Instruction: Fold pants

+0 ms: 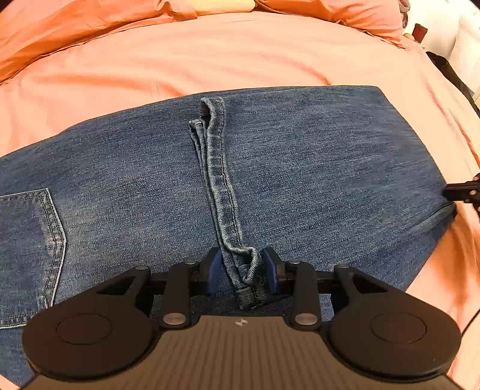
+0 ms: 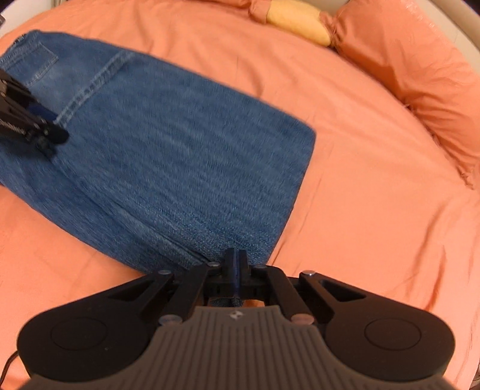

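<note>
Jaws of the left gripper (image 1: pixel 242 274) clamped the hems of the jeans (image 1: pixel 300 156); right gripper (image 2: pixel 237 264) jaws pinched together on the fold corner at 6 o'clock

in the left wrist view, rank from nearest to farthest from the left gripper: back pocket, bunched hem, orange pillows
1. bunched hem, between the jaws of the left gripper.
2. back pocket, off to the left on the jeans.
3. orange pillows, at the far top.

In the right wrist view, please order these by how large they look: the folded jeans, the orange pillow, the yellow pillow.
1. Folded jeans, largest.
2. Orange pillow.
3. Yellow pillow, smallest and partly hidden.
The jeans lie nearer the camera, so their real size compared with the orange pillow is unsure.
</note>
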The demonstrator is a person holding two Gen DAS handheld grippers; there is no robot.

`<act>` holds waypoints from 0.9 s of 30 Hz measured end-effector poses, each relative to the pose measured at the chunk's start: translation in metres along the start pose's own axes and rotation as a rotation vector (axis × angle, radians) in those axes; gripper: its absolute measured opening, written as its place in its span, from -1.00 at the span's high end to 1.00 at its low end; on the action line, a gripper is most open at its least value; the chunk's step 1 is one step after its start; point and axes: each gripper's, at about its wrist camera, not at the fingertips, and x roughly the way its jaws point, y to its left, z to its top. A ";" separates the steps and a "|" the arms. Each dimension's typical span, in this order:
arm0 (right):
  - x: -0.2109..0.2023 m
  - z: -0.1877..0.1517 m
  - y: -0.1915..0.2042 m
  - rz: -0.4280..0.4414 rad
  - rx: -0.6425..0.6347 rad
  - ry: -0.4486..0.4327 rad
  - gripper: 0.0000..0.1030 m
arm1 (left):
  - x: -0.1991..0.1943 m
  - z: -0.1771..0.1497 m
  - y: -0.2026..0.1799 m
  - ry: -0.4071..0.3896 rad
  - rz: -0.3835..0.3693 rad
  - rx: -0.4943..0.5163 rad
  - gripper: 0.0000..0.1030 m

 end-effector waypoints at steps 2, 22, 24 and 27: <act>0.008 0.002 0.003 -0.006 -0.016 0.018 1.00 | -0.001 0.001 0.000 0.001 -0.003 0.000 0.22; -0.065 0.056 0.092 -0.044 -0.327 -0.116 1.00 | -0.134 -0.033 0.110 -0.079 0.117 -0.086 -0.09; -0.065 0.065 0.108 -0.035 -0.344 -0.129 1.00 | -0.150 -0.043 0.143 -0.095 0.158 -0.150 -0.22; -0.063 0.080 0.128 -0.008 -0.354 -0.136 1.00 | -0.165 -0.061 0.199 -0.105 0.182 -0.315 -0.28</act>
